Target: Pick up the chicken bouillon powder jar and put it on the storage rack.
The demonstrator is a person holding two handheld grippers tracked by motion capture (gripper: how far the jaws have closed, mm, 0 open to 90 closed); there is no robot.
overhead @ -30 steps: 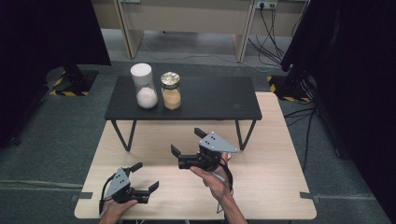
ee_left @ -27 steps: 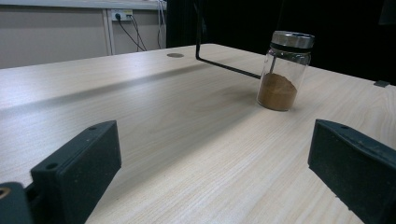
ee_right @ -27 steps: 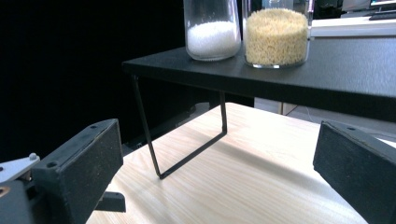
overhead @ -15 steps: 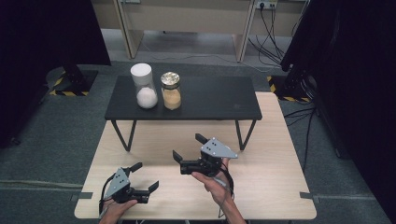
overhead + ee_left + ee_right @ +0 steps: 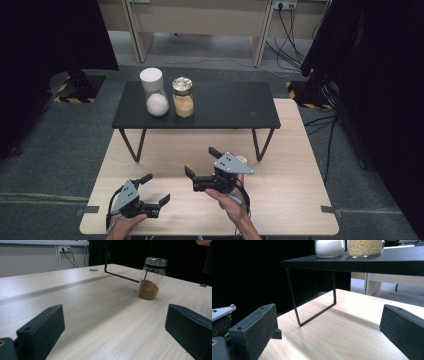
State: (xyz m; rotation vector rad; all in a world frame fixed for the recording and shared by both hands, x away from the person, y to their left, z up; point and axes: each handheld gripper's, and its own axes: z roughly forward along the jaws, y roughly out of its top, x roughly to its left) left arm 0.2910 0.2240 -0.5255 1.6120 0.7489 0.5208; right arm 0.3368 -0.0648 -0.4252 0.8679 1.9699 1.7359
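As the right gripper draws back toward the person and sinks lower over the wooden table than it was a second ago, its jaws stay spread wide with nothing between them. It points toward the left side of the table. Its own view looks between two black jaws at a thin metal leg of the black shelf, with bare wood below.

The left gripper has not moved. It rests near the front left corner of the table, jaws also wide apart and empty. Its view looks across the tabletop to a glass jar of brown powder, upright, with a metal lid, standing on the wood some way ahead and to the right.

In the high view only the pale round lid of that jar peeks out, just beside the right gripper's grey plate, on the far side of the hand. Whether the gripper body touches it cannot be told.

On the shelf, near its left end, stand a jar of white grains and a jar of yellow grains, close together.

The retreat suggests the right hand is resetting, not reaching. The brown powder jar seems the next one to go up on the shelf, and no grip on it has begun.
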